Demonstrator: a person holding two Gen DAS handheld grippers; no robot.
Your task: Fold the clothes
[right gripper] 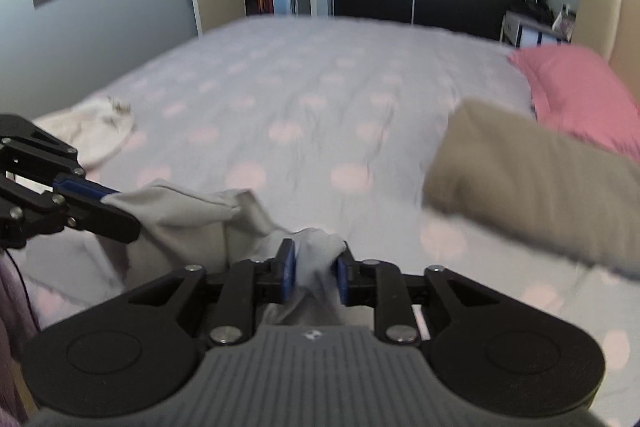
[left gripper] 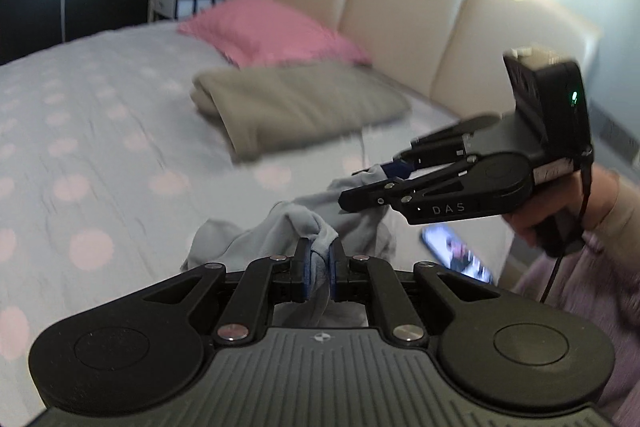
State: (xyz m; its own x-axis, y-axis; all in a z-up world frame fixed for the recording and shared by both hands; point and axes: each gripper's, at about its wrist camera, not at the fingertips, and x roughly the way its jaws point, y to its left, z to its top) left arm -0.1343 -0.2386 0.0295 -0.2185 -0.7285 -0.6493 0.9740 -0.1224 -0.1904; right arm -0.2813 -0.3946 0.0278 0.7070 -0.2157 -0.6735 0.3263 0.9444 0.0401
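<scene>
A light grey garment hangs bunched between both grippers above the near edge of the bed. My left gripper is shut on one bunch of its cloth. My right gripper is shut on another bunch of the garment. The right gripper shows in the left wrist view at the right, and the left gripper shows in the right wrist view at the left. The garment's lower part is hidden behind the gripper bodies.
The bed has a lilac cover with pink dots. A folded beige cloth and a pink pillow lie near the cream headboard. A white garment lies at the bed's left edge. A phone lies near the bed's edge.
</scene>
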